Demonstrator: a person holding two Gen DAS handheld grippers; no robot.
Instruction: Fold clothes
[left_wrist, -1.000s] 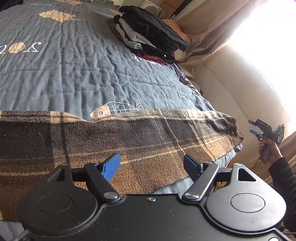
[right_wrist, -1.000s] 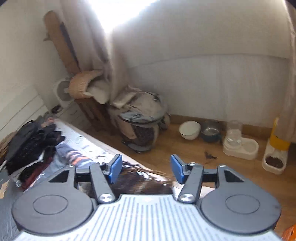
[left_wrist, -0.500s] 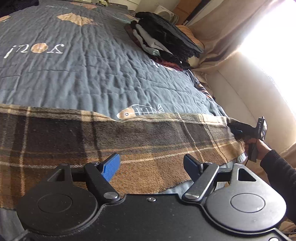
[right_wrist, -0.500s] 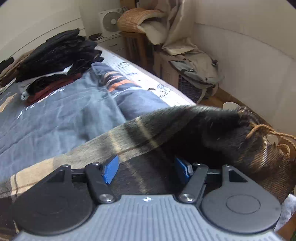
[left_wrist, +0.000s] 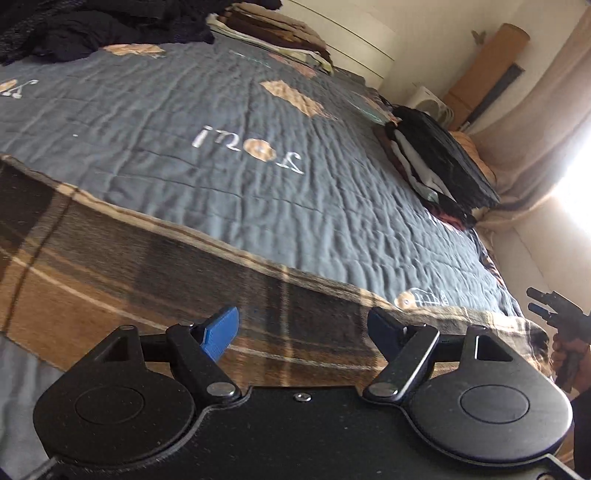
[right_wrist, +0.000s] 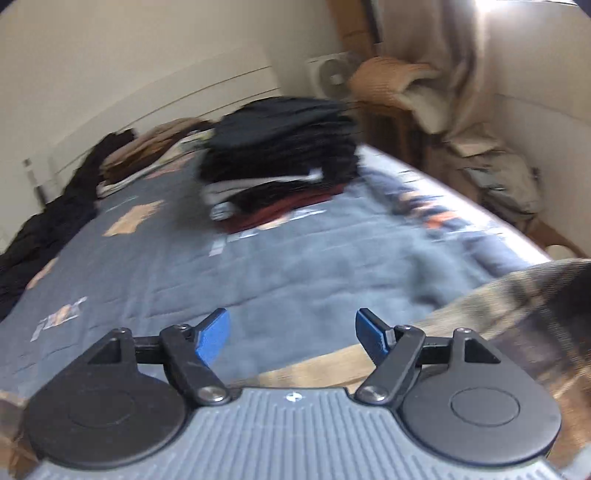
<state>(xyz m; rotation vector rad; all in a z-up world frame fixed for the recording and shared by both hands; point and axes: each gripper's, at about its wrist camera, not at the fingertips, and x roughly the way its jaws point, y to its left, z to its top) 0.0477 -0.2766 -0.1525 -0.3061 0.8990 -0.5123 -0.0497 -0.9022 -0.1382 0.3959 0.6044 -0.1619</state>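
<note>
A brown plaid cloth (left_wrist: 155, 273) lies flat along the near edge of the bed, on a grey quilt (left_wrist: 221, 155). My left gripper (left_wrist: 303, 330) hovers open just above the cloth's near hem, with nothing between its blue pads. In the right wrist view the same plaid cloth (right_wrist: 524, 314) shows at the lower right, its corner raised and blurred. My right gripper (right_wrist: 293, 334) is open over the cloth's edge and the quilt (right_wrist: 221, 280). That right gripper (left_wrist: 546, 306) also appears at the far right of the left wrist view, held by a hand.
A stack of folded dark clothes (left_wrist: 439, 162) sits at the far right of the bed, also seen blurred in the right wrist view (right_wrist: 280, 147). More dark garments (left_wrist: 74, 29) and folded brown ones (left_wrist: 280, 33) lie by the headboard. A fan (right_wrist: 332, 74) and basket (right_wrist: 388, 77) stand beyond.
The left gripper swung left along the cloth's hem, open throughout. The right gripper lifted off the cloth's corner and now points up the bed; its view is motion-blurred.
</note>
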